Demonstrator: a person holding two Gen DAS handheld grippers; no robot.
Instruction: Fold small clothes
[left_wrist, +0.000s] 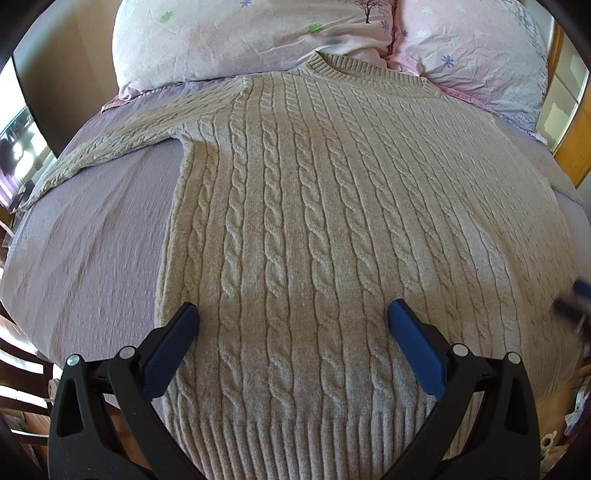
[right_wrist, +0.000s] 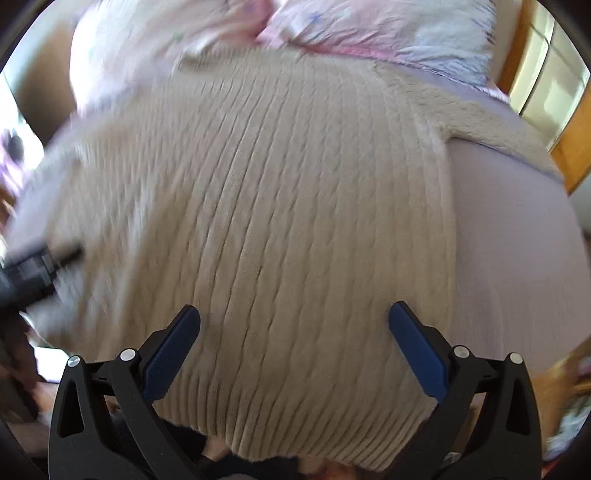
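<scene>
Over the sweater (left_wrist: 295, 206) flat on the bed (left_wrist: 92, 236), both grippers wide and empty (soft, floppy knit): best pinched at the hem corners.

Daylight, soft and even; blown-out window (left_wrist: 16, 147) at far left. Left wrist view sharp, faint shadows on the cable-knit sweater (left_wrist: 314, 240). Right wrist view smeared by motion blur. Fisheye bending, dark vignette at both rims.

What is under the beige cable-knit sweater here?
The sweater lies flat on a lilac bedsheet, which shows beside its body and below the spread sleeve. Its collar reaches the floral pillows. Anything beneath the knit itself is covered.
</scene>
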